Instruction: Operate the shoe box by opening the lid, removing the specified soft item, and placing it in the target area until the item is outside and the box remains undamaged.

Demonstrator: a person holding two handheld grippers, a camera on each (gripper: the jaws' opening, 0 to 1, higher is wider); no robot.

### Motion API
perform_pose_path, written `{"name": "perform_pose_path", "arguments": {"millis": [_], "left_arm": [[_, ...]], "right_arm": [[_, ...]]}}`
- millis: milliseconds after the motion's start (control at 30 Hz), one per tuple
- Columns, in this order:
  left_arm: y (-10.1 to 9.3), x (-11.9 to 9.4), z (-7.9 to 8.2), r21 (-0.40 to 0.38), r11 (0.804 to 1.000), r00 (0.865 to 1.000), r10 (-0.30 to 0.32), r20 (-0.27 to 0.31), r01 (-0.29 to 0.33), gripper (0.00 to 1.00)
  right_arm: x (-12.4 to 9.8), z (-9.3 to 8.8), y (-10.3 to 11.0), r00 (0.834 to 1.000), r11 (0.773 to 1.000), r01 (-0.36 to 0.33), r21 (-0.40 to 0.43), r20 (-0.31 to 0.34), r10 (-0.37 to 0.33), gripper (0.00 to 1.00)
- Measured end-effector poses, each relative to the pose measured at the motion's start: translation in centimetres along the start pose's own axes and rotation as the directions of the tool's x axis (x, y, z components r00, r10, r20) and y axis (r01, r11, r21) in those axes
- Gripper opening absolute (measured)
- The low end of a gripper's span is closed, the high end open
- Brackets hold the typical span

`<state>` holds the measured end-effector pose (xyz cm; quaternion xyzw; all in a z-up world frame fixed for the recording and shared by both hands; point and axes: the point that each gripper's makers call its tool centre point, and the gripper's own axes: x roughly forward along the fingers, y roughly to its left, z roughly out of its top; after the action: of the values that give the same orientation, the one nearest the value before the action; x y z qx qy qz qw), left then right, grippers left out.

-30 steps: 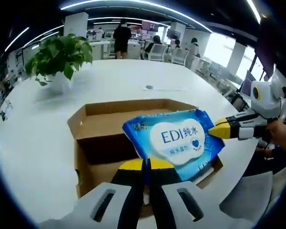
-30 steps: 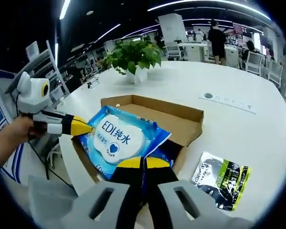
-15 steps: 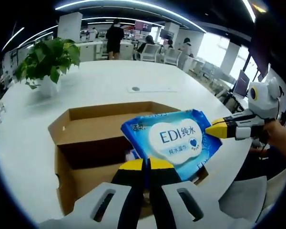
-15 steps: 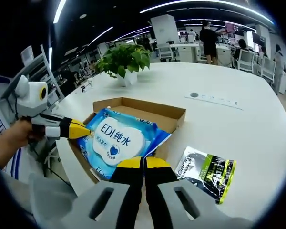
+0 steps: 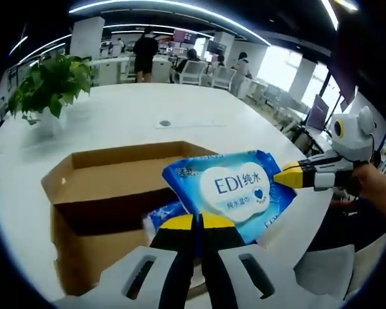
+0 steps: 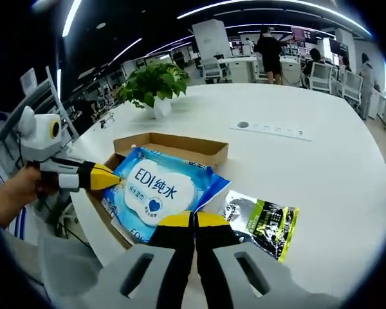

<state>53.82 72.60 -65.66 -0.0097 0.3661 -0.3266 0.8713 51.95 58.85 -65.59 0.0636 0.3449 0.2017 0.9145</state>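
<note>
Shoe box (image 6: 180, 147) | white round table (image 6: 321, 167) | potted plant (image 6: 151, 84) | open-plan office

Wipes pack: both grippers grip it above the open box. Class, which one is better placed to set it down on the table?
Probably right: right gripper clamps the wipes pack nearest bare table.

I see a plant (image 6: 156, 84) on the white surface (image 6: 321, 174), a green-black packet (image 6: 260, 217) lying nearer, people standing far behind.
</note>
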Motion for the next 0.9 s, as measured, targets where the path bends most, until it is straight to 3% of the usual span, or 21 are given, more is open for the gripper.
{"name": "perform_pose_path", "arguments": {"millis": [900], "left_arm": [[-5.6, 4.3, 0.8, 0.065, 0.996, 0.998, -0.062, -0.020, 0.063, 0.00]], "right_arm": [[-2.9, -1.1, -6.2, 0.996, 0.994, 0.087, 0.069, 0.006, -0.087, 0.00]]}}
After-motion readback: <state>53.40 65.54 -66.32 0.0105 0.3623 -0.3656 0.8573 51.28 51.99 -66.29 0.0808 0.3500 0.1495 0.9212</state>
